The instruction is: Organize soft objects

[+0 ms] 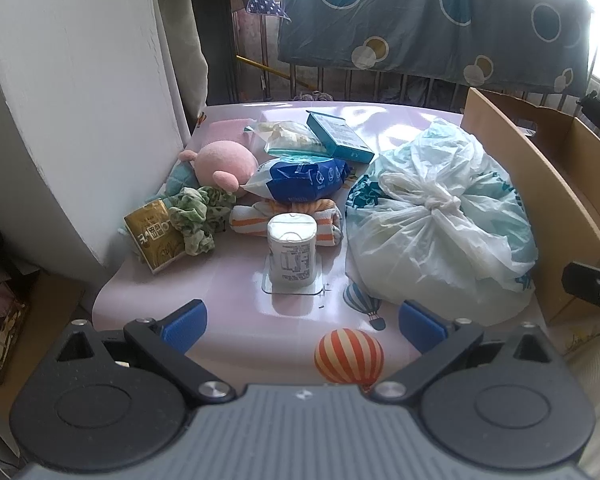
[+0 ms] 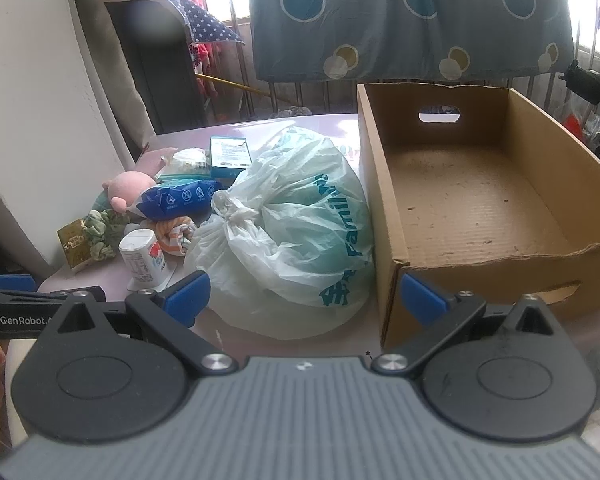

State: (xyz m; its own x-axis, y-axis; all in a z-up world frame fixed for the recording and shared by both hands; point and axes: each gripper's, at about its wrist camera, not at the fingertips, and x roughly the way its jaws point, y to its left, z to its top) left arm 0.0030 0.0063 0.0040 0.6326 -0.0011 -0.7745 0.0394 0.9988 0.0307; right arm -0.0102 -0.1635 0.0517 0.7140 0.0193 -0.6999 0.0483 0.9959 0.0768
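On the pink table lie a pink plush toy, a green scrunchie, an orange-striped rolled cloth and a big knotted plastic bag. My left gripper is open, low over the table's near edge, short of a white can. In the right wrist view the open right gripper hovers in front of the plastic bag and the near left corner of an empty cardboard box. The plush and the cloth show at the left.
A blue wipes pack, a teal box, a snack bag and a gold packet share the table. A white pillar stands on the left. A railing with a hung spotted blanket lies behind.
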